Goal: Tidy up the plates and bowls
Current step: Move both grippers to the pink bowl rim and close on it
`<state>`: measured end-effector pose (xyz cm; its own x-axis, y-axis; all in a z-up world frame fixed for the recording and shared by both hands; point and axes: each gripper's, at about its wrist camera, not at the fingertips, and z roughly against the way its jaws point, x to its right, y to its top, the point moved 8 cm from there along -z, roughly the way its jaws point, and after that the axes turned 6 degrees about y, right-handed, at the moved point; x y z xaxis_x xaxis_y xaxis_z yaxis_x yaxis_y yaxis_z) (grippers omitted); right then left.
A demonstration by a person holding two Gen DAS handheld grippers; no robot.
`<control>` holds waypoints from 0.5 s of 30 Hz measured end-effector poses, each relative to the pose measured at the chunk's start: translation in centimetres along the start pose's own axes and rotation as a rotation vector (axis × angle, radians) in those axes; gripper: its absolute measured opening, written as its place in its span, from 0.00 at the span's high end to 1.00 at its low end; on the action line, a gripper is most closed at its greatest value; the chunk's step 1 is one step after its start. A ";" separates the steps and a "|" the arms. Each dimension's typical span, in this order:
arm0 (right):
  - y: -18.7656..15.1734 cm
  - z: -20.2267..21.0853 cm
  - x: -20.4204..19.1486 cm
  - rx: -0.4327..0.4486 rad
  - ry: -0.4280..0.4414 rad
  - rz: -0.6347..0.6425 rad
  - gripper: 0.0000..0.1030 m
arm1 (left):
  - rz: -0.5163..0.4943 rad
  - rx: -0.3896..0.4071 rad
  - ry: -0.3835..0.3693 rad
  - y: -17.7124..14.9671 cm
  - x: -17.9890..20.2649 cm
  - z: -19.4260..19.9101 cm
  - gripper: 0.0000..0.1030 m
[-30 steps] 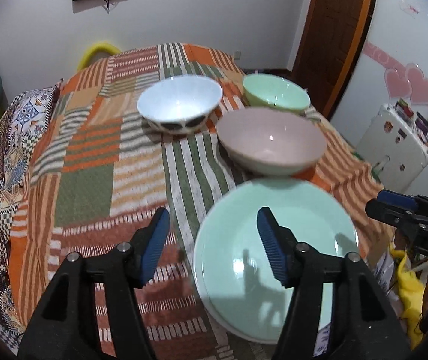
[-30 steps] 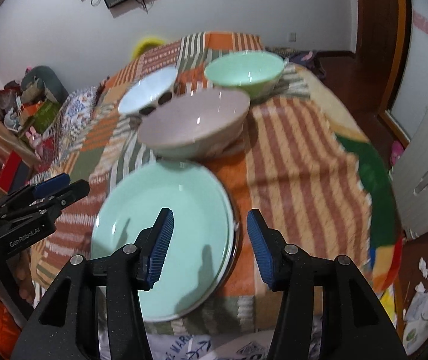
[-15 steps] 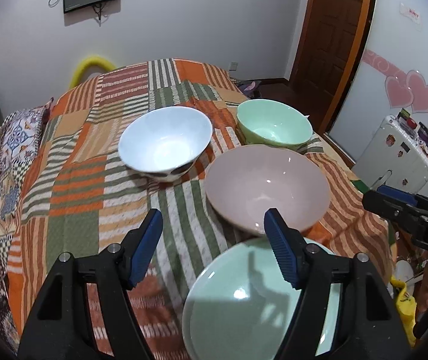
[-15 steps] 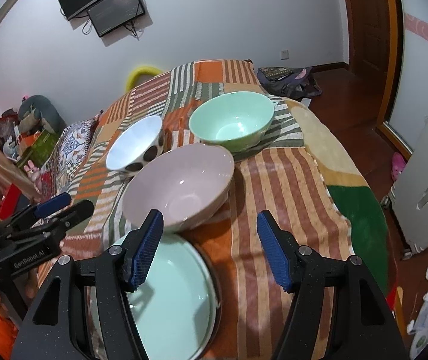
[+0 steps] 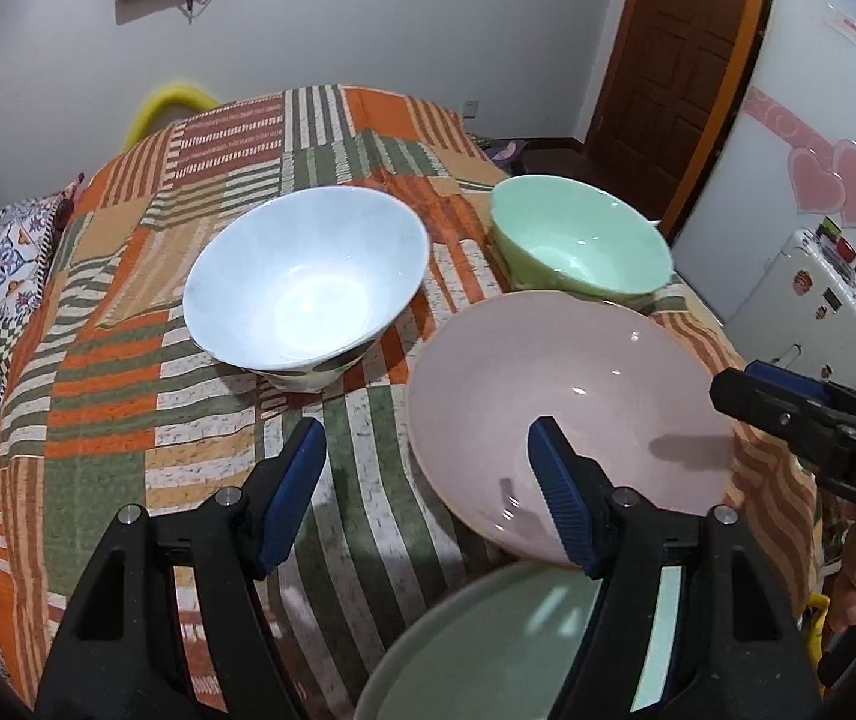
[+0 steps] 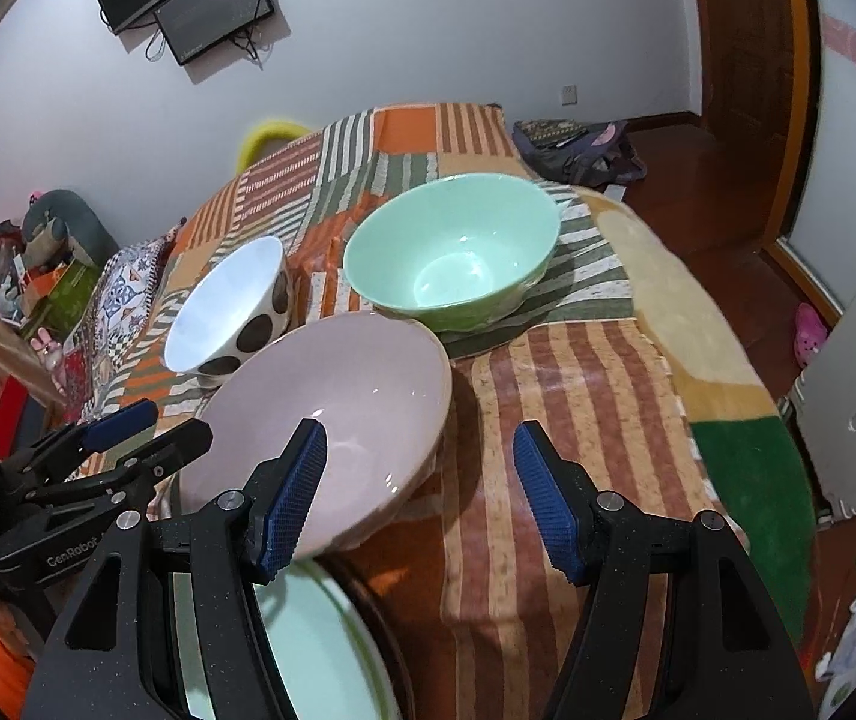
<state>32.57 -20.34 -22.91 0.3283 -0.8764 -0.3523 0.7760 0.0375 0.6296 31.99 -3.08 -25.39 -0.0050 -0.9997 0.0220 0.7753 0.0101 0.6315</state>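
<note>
Left wrist view: you are carrying both grippers forward off the green plate [image 5: 488,648] toward the pink bowl [image 5: 572,414] at twelve o'clock; left gripper [image 5: 428,492] and right gripper [image 6: 419,495] are both spread, empty, having just been widening.

The pink bowl [image 5: 572,414] sat upright right in front of me on the striped blanket, wide, shallow and glossy inside. At eleven o'clock from it stood the white bowl [image 5: 308,282], deeper, empty, with dark spots [image 6: 254,333] on its outer wall. At one o'clock sat the green bowl [image 6: 452,252], upright and empty, just beside the pink one's far rim. At six o'clock, nearest me, lay the pale green plate [image 6: 314,648], flat, and the pink bowl's near edge overlapped it in my view.
</note>
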 end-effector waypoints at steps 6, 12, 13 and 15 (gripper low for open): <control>0.1 -1.3 -0.1 -0.017 0.005 0.011 0.43 | 0.011 -0.011 -0.009 0.2 -0.1 -1.4 0.42; -0.1 -2.6 0.4 -0.048 0.013 -0.005 0.61 | -0.013 -0.013 -0.002 0.0 0.5 -2.2 0.57; -0.2 -2.8 0.4 -0.055 0.014 -0.006 0.66 | -0.014 -0.017 -0.003 -0.1 0.6 -2.4 0.60; -0.4 -3.1 0.3 -0.071 0.018 -0.008 0.74 | -0.008 -0.031 -0.014 -0.3 0.6 -2.7 0.66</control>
<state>34.02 -19.16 -25.47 0.3309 -0.8682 -0.3697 0.8145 0.0650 0.5765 33.49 -3.72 -27.66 -0.0200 -0.9994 0.0284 0.7945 0.0013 0.6072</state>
